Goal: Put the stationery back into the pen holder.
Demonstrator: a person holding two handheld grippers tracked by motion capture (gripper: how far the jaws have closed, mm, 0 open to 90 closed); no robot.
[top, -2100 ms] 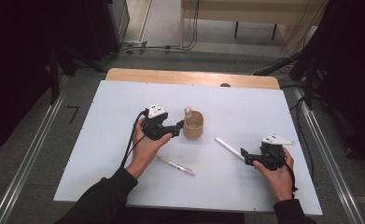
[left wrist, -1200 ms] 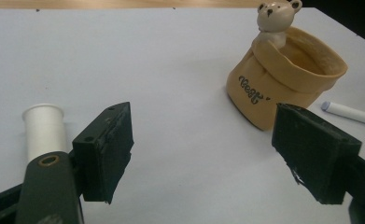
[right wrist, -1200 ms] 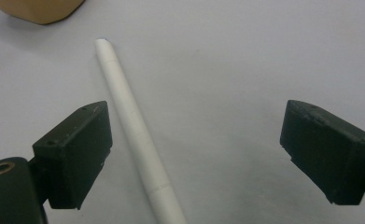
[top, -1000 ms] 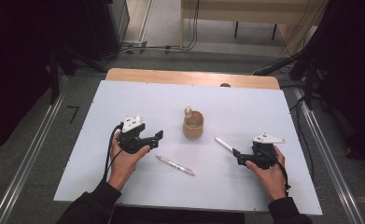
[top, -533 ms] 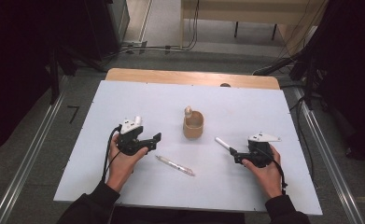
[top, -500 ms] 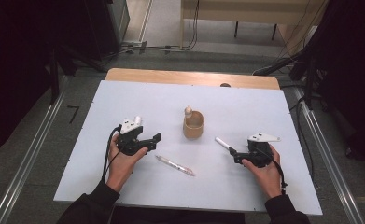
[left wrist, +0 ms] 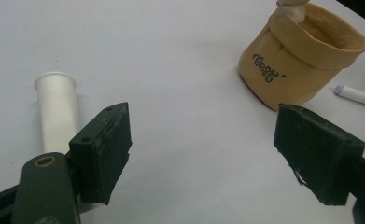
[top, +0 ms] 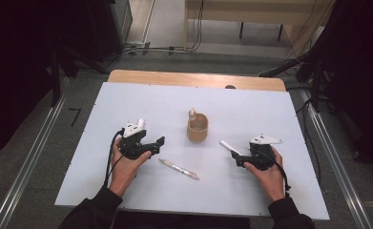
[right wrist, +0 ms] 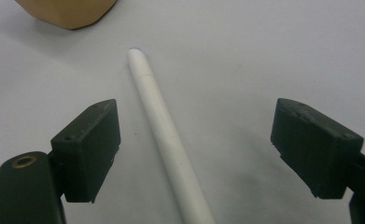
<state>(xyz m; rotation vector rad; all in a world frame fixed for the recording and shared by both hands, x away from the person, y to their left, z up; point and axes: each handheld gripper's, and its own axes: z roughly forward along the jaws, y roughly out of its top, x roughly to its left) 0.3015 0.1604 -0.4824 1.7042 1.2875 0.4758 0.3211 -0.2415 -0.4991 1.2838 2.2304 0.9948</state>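
Right gripper (right wrist: 194, 154): jaws apart, just been closing, white pen (right wrist: 164, 130) between them, untouched. Left gripper (left wrist: 203, 154): jaws apart, empty. Cup (top: 197, 129): frame centre.

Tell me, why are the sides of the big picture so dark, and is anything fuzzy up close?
In the high view the light falls on the white table, so the room beside it stays nearly black. In the left gripper view the near black pads look soft while the tan cup is sharper. In the right gripper view the white pen casts only a faint shadow.
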